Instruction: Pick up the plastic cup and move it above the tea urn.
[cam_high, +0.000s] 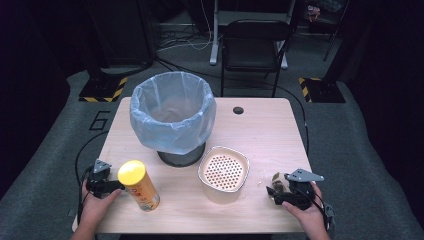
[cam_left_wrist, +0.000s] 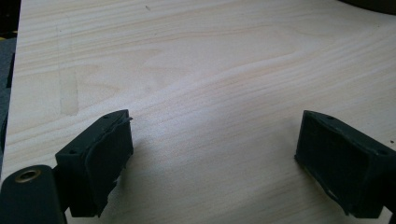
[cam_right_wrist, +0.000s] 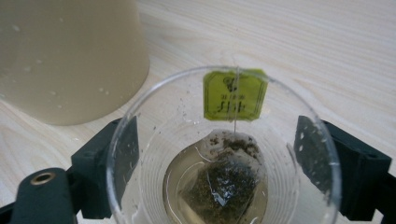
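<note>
A clear plastic cup (cam_right_wrist: 154, 140) holding a wet tea bag (cam_right_wrist: 222, 186) with a green tag (cam_right_wrist: 235, 94) stands between the jaws of my right gripper (cam_right_wrist: 217, 135). The jaws are wide apart on either side of it, and I cannot tell whether they touch the wall. From above, the cup (cam_high: 276, 182) and right gripper (cam_high: 272, 192) sit at the table's front right. My left gripper (cam_high: 116, 186) is at the front left, right beside a leaning tube can with a yellow lid (cam_high: 139, 186). The left gripper (cam_left_wrist: 215, 135) is open over bare wood.
A cream container with a perforated strainer top (cam_high: 223, 172) stands just left of the cup, and its wall (cam_right_wrist: 70, 56) is close by. A bin lined with a blue bag (cam_high: 172, 112) sits at the back left. A cable hole (cam_high: 238, 110) and a chair (cam_high: 255, 45) lie beyond.
</note>
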